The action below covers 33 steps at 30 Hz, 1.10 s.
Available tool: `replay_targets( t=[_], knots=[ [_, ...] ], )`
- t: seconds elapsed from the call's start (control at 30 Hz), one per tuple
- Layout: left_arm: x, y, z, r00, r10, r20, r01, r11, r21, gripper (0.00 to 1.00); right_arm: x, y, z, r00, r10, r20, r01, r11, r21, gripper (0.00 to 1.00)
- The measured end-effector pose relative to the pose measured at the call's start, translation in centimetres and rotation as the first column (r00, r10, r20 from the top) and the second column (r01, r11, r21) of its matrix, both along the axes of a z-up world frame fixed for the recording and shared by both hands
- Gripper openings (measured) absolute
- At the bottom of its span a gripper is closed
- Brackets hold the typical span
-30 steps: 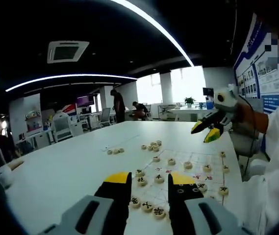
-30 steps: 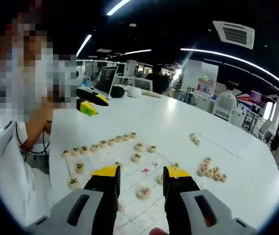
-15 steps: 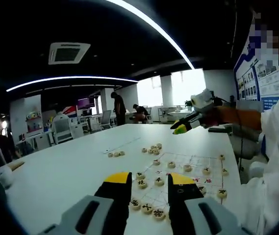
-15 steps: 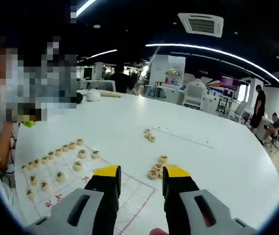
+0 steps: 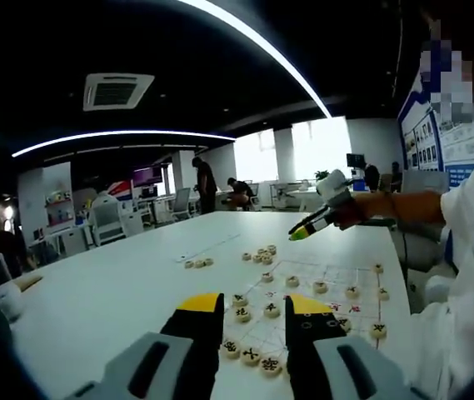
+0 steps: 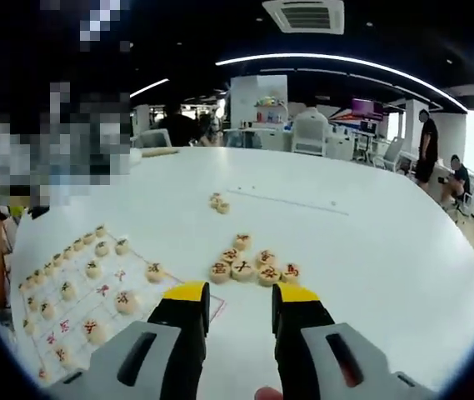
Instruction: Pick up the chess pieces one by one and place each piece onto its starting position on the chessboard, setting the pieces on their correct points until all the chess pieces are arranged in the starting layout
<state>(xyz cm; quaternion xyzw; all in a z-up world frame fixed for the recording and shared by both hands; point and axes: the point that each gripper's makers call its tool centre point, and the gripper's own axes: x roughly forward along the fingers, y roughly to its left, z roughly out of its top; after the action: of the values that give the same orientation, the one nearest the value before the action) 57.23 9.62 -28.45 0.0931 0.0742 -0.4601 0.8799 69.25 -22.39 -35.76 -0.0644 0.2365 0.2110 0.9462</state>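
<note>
Looking along the left gripper, its jaws stand apart and empty above the near edge of the chessboard, where pale pieces sit in rows on the white table. The right gripper hangs over the far side. In the right gripper view, that gripper's jaws gape, empty, just short of a loose cluster of pieces; three more lie farther off, the board to the left.
</note>
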Motion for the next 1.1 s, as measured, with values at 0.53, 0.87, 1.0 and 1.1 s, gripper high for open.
replay_targets(
  t=[0.53, 0.87, 1.0, 1.1],
  knots=[
    [-0.6, -0.6, -0.1, 1.0, -0.019, 0.006, 0.019, 1.0, 0.011, 0.31, 3.6, 1.8, -3.9, 0.998, 0.006, -0.057, -0.008, 0.999, -0.038, 0.24],
    [-0.5, -0.7, -0.3, 1.0, -0.02, 0.003, 0.02, 1.0, 0.016, 0.31, 4.6, 1.6, -3.6, 0.999, -0.003, -0.039, 0.002, 0.999, -0.042, 0.24],
    [-0.8, -0.9, -0.2, 1.0, -0.028, 0.007, 0.028, 0.999, 0.018, 0.31, 5.5, 1.7, -3.6, 1.0, -0.009, -0.029, 0.009, 1.0, -0.029, 0.25],
    [-0.7, -0.8, -0.2, 1.0, -0.025, 0.007, 0.025, 1.0, 0.017, 0.31, 5.7, 1.9, -3.6, 1.0, -0.01, -0.028, 0.009, 1.0, -0.017, 0.25]
  ],
)
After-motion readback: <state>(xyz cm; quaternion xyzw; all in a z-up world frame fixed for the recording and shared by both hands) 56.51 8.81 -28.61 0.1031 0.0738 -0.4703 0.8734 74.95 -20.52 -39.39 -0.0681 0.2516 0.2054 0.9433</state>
